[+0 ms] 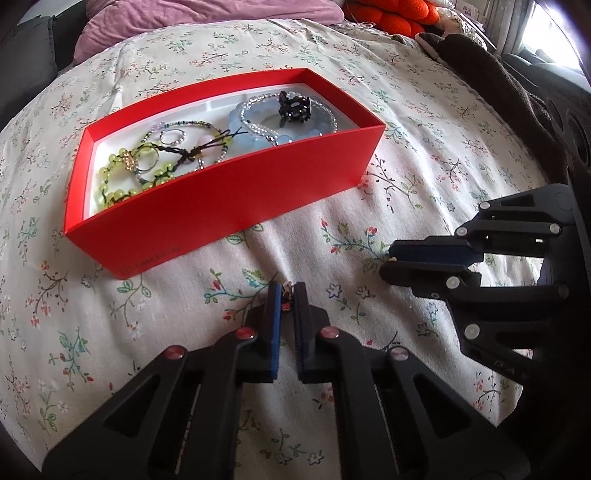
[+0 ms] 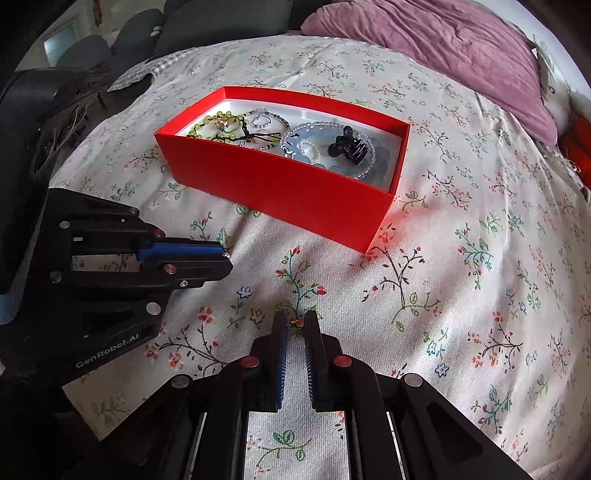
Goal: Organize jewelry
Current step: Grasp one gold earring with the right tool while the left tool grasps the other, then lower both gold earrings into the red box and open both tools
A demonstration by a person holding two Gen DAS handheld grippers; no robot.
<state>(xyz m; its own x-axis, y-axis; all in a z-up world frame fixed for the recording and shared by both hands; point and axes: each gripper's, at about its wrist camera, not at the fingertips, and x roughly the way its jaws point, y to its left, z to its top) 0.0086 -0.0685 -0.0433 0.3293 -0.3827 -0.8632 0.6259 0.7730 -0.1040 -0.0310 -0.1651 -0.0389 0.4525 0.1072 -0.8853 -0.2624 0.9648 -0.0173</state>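
A red box (image 1: 221,199) sits on the floral bedspread and also shows in the right wrist view (image 2: 280,192). It holds a green bead bracelet (image 1: 122,184), rings, a pale blue bead bracelet (image 1: 251,125) and a black hair claw (image 1: 293,107). My left gripper (image 1: 287,291) is shut on a small red-and-silver earring (image 1: 287,297) just in front of the box. My right gripper (image 2: 295,321) is shut on a similar small earring (image 2: 294,324) and shows at the right of the left wrist view (image 1: 388,260). The left gripper appears at the left of the right wrist view (image 2: 227,258).
A purple pillow (image 2: 443,48) lies behind the box. An orange plush (image 1: 391,14) and a dark brown blanket (image 1: 498,81) lie at the bed's far right. Dark bags and cushions (image 2: 74,88) sit at the far left.
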